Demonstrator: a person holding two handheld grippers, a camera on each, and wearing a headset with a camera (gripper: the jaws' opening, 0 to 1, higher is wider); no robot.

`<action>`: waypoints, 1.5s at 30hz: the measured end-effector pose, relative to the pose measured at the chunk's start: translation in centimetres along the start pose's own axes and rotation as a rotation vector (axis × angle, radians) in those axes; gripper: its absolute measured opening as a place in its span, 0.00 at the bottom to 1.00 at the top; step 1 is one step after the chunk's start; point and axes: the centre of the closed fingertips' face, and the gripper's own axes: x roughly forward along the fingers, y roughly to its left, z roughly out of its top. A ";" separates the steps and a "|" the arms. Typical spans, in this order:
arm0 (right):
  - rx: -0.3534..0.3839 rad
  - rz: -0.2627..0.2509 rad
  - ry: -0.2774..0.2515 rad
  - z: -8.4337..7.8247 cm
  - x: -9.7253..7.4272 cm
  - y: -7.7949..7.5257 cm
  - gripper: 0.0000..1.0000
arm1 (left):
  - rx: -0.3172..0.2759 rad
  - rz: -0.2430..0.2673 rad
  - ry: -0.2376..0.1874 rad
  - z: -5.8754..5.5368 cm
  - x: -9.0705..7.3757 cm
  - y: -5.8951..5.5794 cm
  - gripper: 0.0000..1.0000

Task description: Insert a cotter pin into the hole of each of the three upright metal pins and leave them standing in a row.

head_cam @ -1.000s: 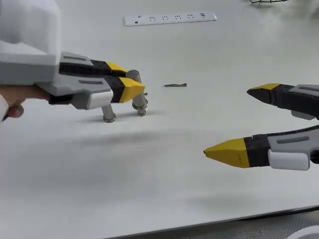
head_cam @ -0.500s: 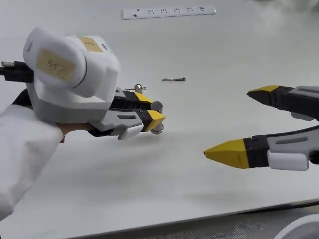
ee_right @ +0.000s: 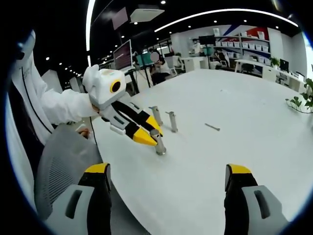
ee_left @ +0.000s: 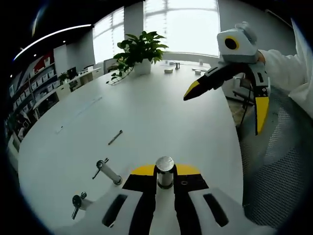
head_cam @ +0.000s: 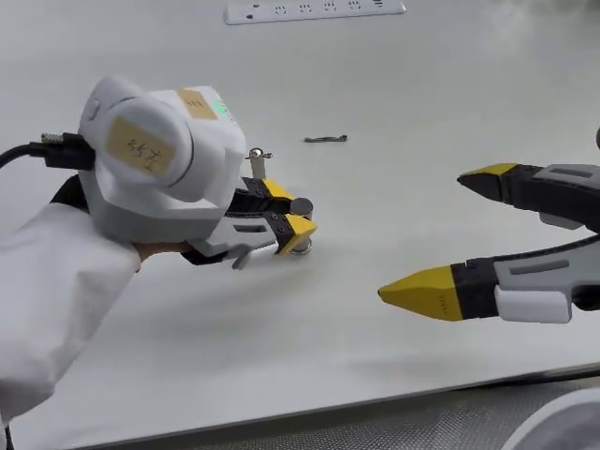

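White workbench (head_cam: 441, 94), with a power strip (head_cam: 314, 10) at its far edge. The left gripper (head_cam: 295, 217) is clenched on one upright metal pin (ee_left: 165, 172), whose base rests on the bench. A second pin (ee_left: 110, 172) and a third pin (ee_left: 77, 203) stand just beside it, each with a cotter pin through its top. A loose cotter pin (head_cam: 325, 140) lies flat beyond them. The right gripper (head_cam: 427, 234) is well apart, jaws spread wide and grasping nothing.

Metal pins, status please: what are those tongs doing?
Left tongs shut on one metal pin. Right tongs open, empty. Loose cotter pin lies apart on table.
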 end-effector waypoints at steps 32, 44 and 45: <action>0.003 0.027 0.025 -0.4 0.9 0.4 0.94 | 0.019 0.005 -0.039 -0.7 0.5 0.1 0.11; -0.007 0.025 0.044 -0.6 0.9 0.1 0.94 | -0.074 -0.016 -0.020 -2.0 -2.4 -0.2 0.52; -0.007 0.024 0.046 -0.6 1.0 0.1 0.94 | -0.076 -0.020 -0.016 -2.2 -2.6 -0.3 0.56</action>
